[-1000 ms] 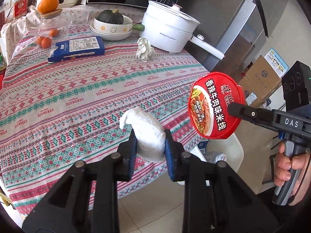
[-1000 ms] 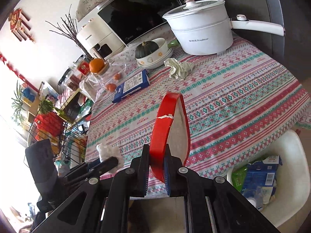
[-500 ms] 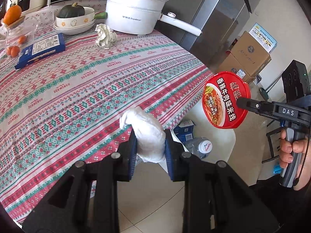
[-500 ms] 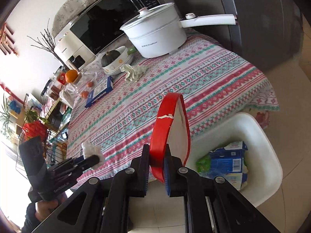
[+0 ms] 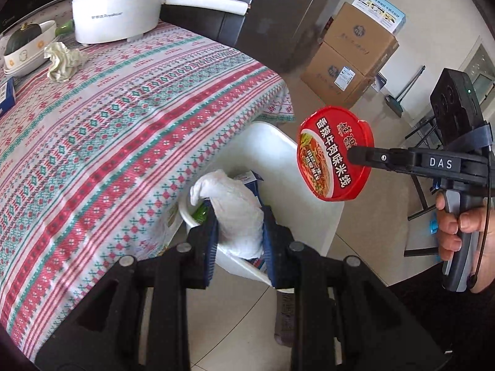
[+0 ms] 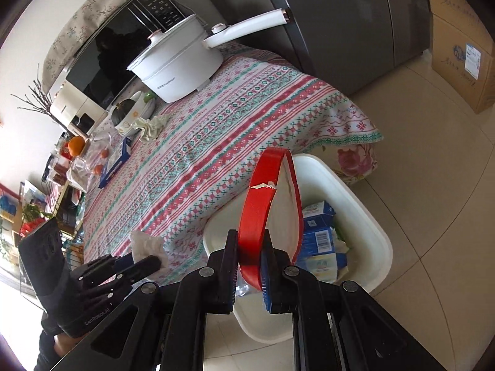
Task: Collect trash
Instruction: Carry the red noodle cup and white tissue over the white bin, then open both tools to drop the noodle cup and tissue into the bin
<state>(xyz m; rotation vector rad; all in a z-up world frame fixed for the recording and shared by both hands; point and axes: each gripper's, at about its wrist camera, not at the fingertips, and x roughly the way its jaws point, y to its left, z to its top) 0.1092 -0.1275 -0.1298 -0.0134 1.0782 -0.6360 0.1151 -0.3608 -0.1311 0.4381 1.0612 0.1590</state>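
Note:
My left gripper [image 5: 239,232] is shut on a crumpled white tissue [image 5: 235,213] and holds it over the near rim of a white bin [image 5: 278,151] on the floor beside the table. My right gripper [image 6: 249,266] is shut on a red noodle-cup lid [image 6: 263,204], held on edge above the white bin [image 6: 368,225]. The lid [image 5: 334,157] shows its printed face in the left wrist view. Blue cartons [image 6: 318,235] lie in the bin. Another crumpled tissue [image 5: 62,60] lies on the table near the pot.
The table carries a patterned cloth [image 5: 108,117], a white pot with a long handle [image 5: 117,9], a bowl holding a squash [image 5: 24,40] and a blue packet [image 6: 116,162]. A dark fridge [image 6: 340,15] and cardboard boxes [image 5: 349,58] stand beyond the bin.
Both grippers have moved off the table edge to above the white bin, each still holding its item. The bin and floor now fill more of both views.

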